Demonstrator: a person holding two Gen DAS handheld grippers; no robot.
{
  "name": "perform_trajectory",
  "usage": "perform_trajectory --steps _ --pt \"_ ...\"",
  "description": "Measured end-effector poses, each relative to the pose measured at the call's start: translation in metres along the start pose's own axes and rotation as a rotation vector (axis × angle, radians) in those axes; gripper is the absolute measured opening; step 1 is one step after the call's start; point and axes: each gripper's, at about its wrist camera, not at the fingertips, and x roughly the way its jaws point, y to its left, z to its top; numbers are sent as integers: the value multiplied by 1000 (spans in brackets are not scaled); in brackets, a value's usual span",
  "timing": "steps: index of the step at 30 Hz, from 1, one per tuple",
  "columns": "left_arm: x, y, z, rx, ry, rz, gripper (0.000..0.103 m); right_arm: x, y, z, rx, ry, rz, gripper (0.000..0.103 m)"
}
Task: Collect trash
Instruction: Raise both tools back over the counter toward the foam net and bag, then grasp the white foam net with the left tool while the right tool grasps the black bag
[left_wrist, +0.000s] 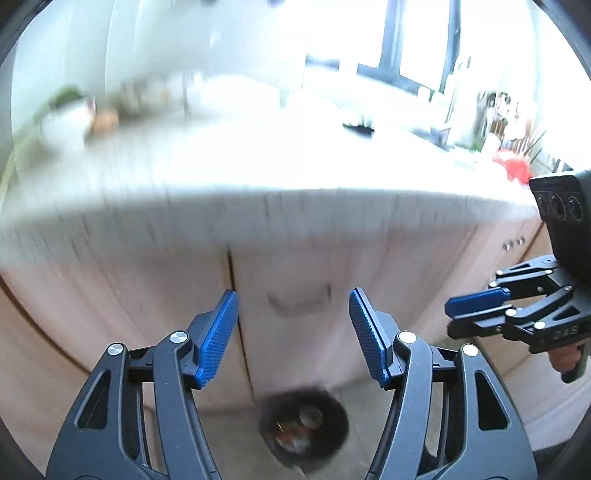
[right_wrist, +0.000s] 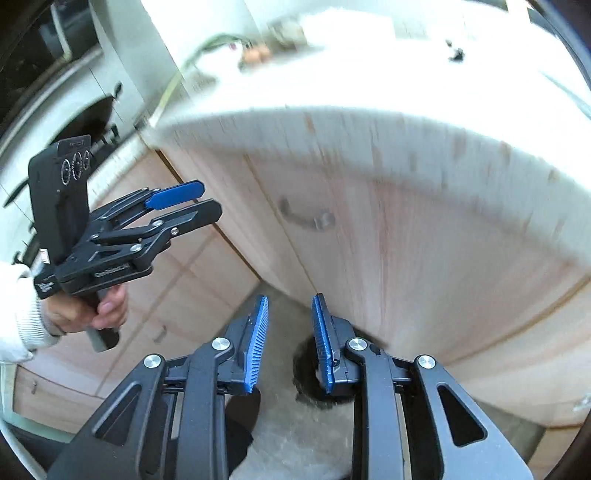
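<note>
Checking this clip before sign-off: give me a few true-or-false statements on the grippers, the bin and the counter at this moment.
1. The left gripper holds nothing. True.
2. The black bin stands on the counter. False: it is on the floor, by the cabinet.
3. The bin is empty. False: rubbish lies inside.
4. The right gripper is empty. True.
5. A small dark item lies on the counter. True.
</note>
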Motion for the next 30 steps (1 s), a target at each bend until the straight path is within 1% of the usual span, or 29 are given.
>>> perform_trajectory --steps 2,5,8,10,12,13,15,18,20,21,23,24,25,26,27,28,30 --pt "-9 5 19 0 -42 -9 60 -12 4 15 -14 -36 13 22" --pt "-21 7 45 40 -92 -11 60 -29 8 39 -37 -96 30 22" --pt "-32 12 80 65 -162 4 60 -50 8 68 -50 -157 35 23" --pt "-38 13 102 95 -204 19 60 -60 7 86 -66 -201 12 23" --pt "-31 17 121 145 -232 64 60 -67 7 108 -89 -253 -54 23" --pt "-24 19 131 177 -231 85 60 -72 8 116 -98 -271 -91 23" --pt "-10 27 153 191 -229 119 60 -73 -2 136 -100 -291 -159 23" --pt "5 46 181 154 -229 117 60 -70 -18 163 -77 -302 -254 23" --pt "20 51 201 165 -226 106 60 -68 -35 178 -48 -298 -312 23" --pt "28 51 211 186 -223 114 60 -67 -43 186 -29 -293 -335 23" --pt "46 53 227 222 -194 94 60 -66 -61 200 13 -278 -358 23" --pt "56 55 237 230 -167 87 60 -66 -68 207 39 -281 -369 23" --pt "65 60 244 218 -147 69 60 -65 -73 210 54 -278 -392 26" --pt "72 65 251 203 -133 56 60 -64 -77 215 62 -268 -411 30" --pt "81 70 256 203 -107 47 60 -60 -81 219 66 -258 -427 31" --pt "91 72 258 222 -81 51 60 -55 -84 222 71 -245 -445 33" --pt "107 74 264 279 -51 66 60 -43 -95 227 98 -207 -458 34"
